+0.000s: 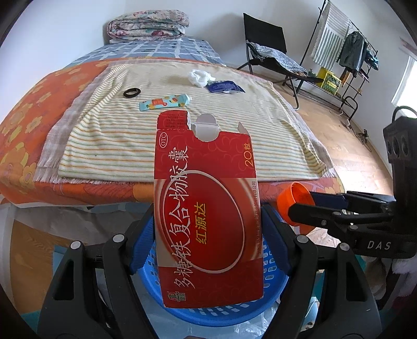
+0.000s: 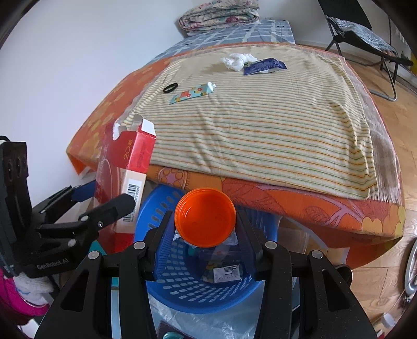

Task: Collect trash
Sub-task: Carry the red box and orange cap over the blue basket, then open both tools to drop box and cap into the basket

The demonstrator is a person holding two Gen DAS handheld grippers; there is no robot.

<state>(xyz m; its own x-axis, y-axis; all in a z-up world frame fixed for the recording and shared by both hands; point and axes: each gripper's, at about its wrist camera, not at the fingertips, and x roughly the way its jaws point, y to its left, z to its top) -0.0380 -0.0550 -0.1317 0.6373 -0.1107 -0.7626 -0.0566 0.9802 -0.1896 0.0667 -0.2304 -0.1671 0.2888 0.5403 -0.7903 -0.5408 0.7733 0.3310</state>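
Observation:
My left gripper point(image 1: 208, 226) is shut on a torn red medicine box point(image 1: 206, 203), which hangs upright over a blue perforated basket point(image 1: 226, 310) at the foot of the bed. The right gripper point(image 2: 204, 221) is shut on an orange plastic lid point(image 2: 205, 217), held above the same blue basket point(image 2: 187, 289); some packaging lies inside it. The red box point(image 2: 122, 167) and left gripper point(image 2: 104, 198) show at the left of the right wrist view. On the striped blanket lie a flattened tube point(image 1: 165, 101), a black ring point(image 1: 131, 92), a white tissue wad point(image 1: 199, 77) and a blue wrapper point(image 1: 224, 86).
The bed point(image 2: 338, 211) with an orange floral sheet fills the middle, a folded quilt point(image 1: 148, 24) at its far end. A black folding chair point(image 1: 271, 52) and a clothes rack point(image 1: 349, 47) stand on the wooden floor to the right. Clear plastic film point(image 2: 208, 320) lies under the basket.

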